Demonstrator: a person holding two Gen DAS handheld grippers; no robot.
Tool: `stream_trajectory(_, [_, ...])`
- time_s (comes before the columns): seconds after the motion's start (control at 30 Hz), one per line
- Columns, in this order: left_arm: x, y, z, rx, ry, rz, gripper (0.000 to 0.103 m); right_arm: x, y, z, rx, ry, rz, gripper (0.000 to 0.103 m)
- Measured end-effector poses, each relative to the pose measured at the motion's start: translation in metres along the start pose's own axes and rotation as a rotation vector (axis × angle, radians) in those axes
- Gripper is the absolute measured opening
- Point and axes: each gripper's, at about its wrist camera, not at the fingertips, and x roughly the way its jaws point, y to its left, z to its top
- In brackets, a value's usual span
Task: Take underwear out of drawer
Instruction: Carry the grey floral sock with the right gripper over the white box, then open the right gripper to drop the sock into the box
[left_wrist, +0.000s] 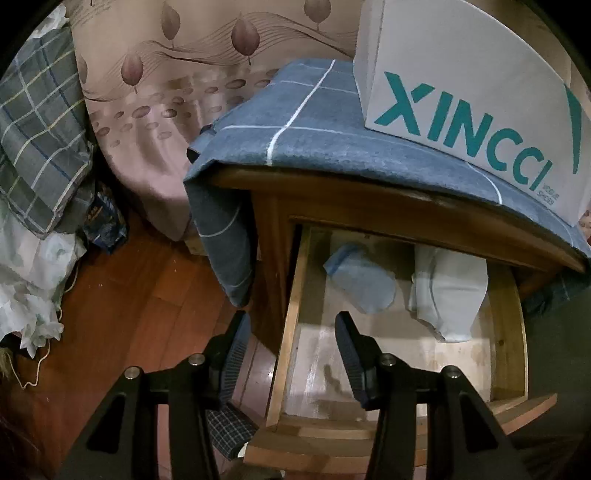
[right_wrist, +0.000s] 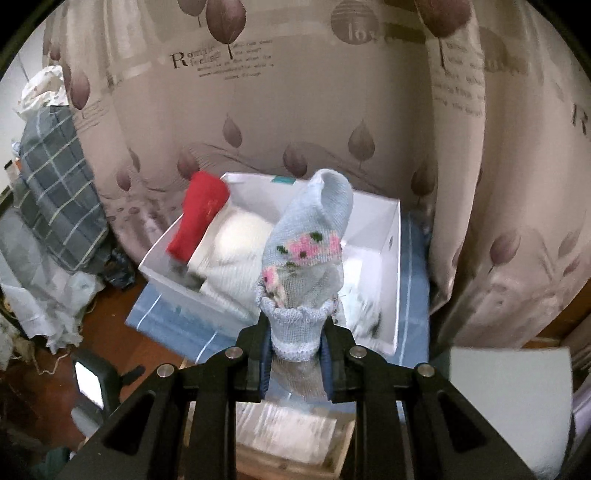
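In the left wrist view a wooden drawer (left_wrist: 291, 325) stands pulled out of a nightstand. Inside lie a light blue folded piece (left_wrist: 360, 277) and a pale white-blue piece (left_wrist: 448, 288). My left gripper (left_wrist: 291, 332) hangs open over the drawer's left wall with nothing between its fingers. In the right wrist view my right gripper (right_wrist: 297, 354) is shut on a light blue knitted sock (right_wrist: 310, 254) with pink flowers, held up in front of a white box (right_wrist: 384, 229). The box holds a red rolled piece (right_wrist: 199, 218) and white clothing (right_wrist: 240, 240).
A white box (left_wrist: 461, 96) with teal lettering sits on the blue checked cloth (left_wrist: 295, 147) covering the nightstand. A leaf-patterned curtain (right_wrist: 295, 92) hangs behind. Piled bedding (left_wrist: 33, 147) lies at the left on the wooden floor (left_wrist: 147, 314). A small lit screen (right_wrist: 88, 384) stands on the floor.
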Motion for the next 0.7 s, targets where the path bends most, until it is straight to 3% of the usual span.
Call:
stream_trajectory(0.17, [0.000, 0.003, 0.000, -0.009, 0.003, -0.005, 0.049, 0.042, -0.007, 0.022, 0.005, 0.048, -0.054, 0.021])
stream_trajectory(0.43, [0.003, 0.006, 0.000, -0.022, 0.015, -0.009, 0.049, 0.113, -0.017, 0.021, 0.024, 0.158, -0.102, 0.021])
stream_trajectory(0.7, [0.004, 0.013, 0.001, -0.064, 0.027, -0.030, 0.049, 0.139, -0.016, 0.012, 0.026, 0.182, -0.121, 0.027])
